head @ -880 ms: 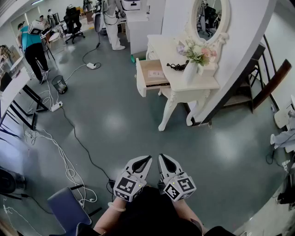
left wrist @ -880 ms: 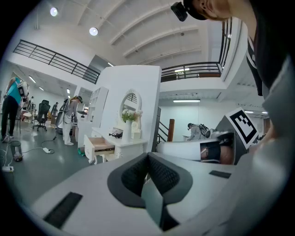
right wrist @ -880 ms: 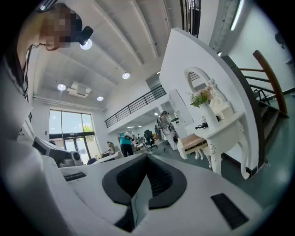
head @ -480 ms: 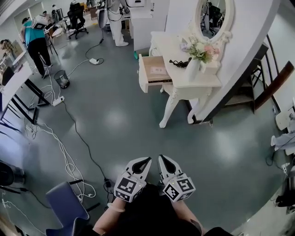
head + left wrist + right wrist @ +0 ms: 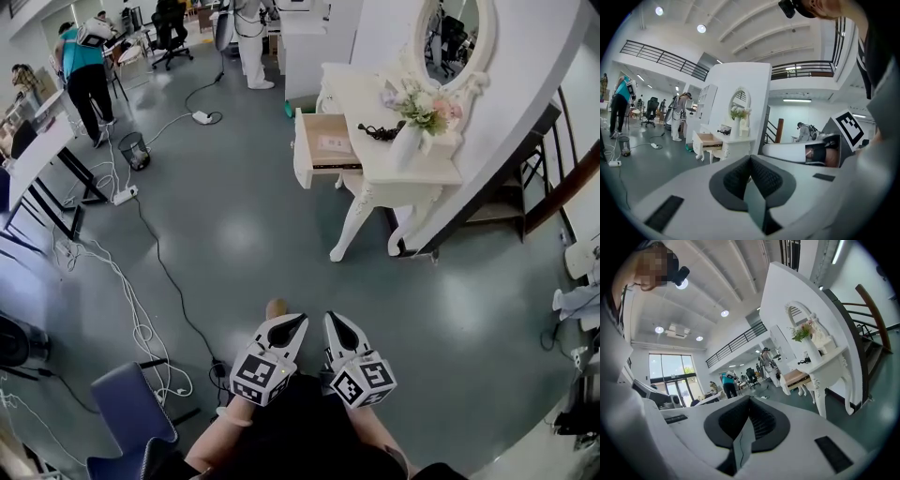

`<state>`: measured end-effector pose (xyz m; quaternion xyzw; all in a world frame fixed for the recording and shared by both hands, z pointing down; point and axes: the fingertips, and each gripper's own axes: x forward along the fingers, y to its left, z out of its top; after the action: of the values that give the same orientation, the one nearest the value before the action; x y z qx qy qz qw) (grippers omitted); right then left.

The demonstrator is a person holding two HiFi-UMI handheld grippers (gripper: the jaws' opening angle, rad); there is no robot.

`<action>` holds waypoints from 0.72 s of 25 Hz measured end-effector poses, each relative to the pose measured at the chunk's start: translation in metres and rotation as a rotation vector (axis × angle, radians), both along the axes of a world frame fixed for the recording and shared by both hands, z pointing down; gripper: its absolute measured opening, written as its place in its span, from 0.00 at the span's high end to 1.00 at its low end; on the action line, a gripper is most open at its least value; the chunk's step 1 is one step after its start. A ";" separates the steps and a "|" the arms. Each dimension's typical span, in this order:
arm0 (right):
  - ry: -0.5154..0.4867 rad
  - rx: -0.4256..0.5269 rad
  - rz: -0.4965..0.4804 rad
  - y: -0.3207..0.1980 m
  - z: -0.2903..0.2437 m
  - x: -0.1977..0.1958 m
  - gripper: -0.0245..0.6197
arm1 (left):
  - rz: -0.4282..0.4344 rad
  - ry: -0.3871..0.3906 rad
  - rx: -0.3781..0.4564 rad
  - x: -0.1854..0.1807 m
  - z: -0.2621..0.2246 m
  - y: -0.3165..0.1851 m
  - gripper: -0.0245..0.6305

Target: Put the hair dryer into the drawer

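Approach step: both grippers empty, dryer far off at 12–1 o'clock.
Left gripper [image 5: 284, 328] & right gripper [image 5: 336, 328] sit low at 6 o'clock, fingers pressed together, nothing btwn. Walk up to the white worktop [image 5: 417, 173]. The open drawer [image 5: 323, 150] juts toward 9 o'clock, and the black hair dryer [image 5: 379, 133], prob., lies just behind it. Spread fingers before reaching.

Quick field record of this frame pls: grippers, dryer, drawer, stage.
left gripper: shut, empty, low in front of the person
right gripper: shut, empty, beside the left one
hair dryer: lying on the dressing table top, near the vase
drawer: pulled open, a flat paper-like item inside
stage: nothing grasped; bare floor lies between the grippers and the table
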<state>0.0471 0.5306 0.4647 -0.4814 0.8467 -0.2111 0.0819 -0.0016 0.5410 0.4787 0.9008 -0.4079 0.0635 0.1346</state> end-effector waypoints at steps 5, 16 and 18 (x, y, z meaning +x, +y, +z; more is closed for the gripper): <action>-0.025 -0.027 0.027 -0.022 0.005 0.001 0.92 | -0.005 -0.004 -0.019 -0.001 0.005 -0.021 0.93; -0.007 -0.045 0.012 -0.082 0.004 -0.006 0.92 | -0.010 0.019 -0.038 0.000 0.002 -0.083 0.93; -0.006 -0.043 0.009 -0.093 0.001 -0.006 0.92 | -0.006 0.025 -0.035 0.002 -0.001 -0.096 0.93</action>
<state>0.0416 0.4380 0.4662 -0.4863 0.8395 -0.2305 0.0752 0.0001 0.4450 0.4780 0.8977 -0.4079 0.0591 0.1556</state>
